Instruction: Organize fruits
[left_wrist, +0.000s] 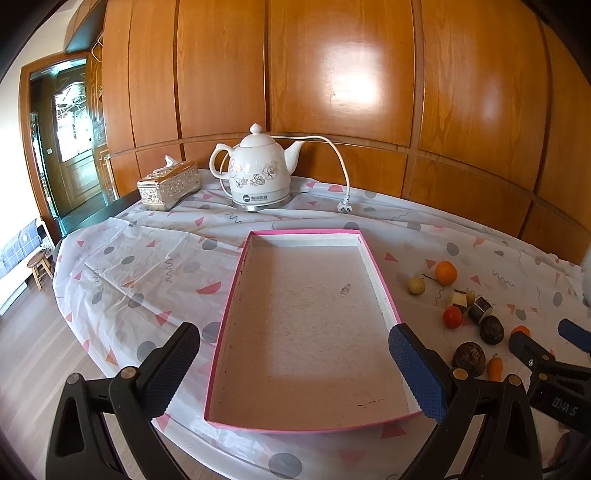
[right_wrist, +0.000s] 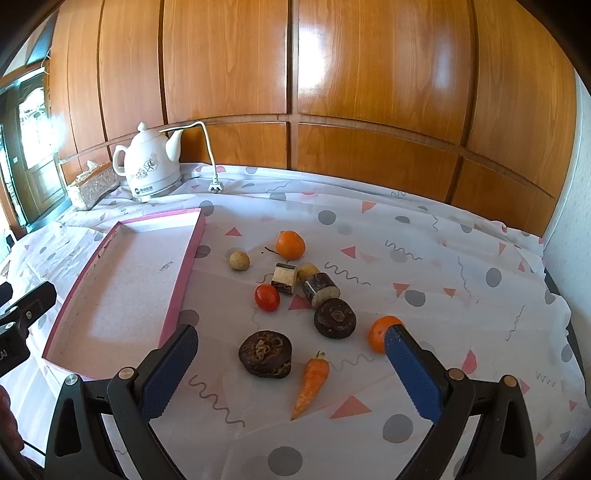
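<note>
A pink-rimmed shallow tray (left_wrist: 380, 280) lies empty on the table; it also shows in the right wrist view (right_wrist: 184, 269). To its right lie several items: two oranges (right_wrist: 290, 244) (right_wrist: 378, 334), a cherry tomato (right_wrist: 266, 297), a small carrot (right_wrist: 312, 384), a tan longan (right_wrist: 239, 260), two dark round fruits (right_wrist: 265, 353) (right_wrist: 335, 317) and two cut sugarcane pieces (right_wrist: 284, 277) (right_wrist: 320, 289). My left gripper (left_wrist: 295, 369) is open and empty over the tray's near end. My right gripper (right_wrist: 291, 369) is open and empty, just above the carrot and the near dark fruit.
A white floral kettle (left_wrist: 258, 170) with a cord and plug (left_wrist: 345, 207) stands at the back. A silver tissue box (left_wrist: 168, 184) sits left of it. A patterned cloth (right_wrist: 443, 258) covers the table, against a wooden panelled wall. The table edge falls off at the left.
</note>
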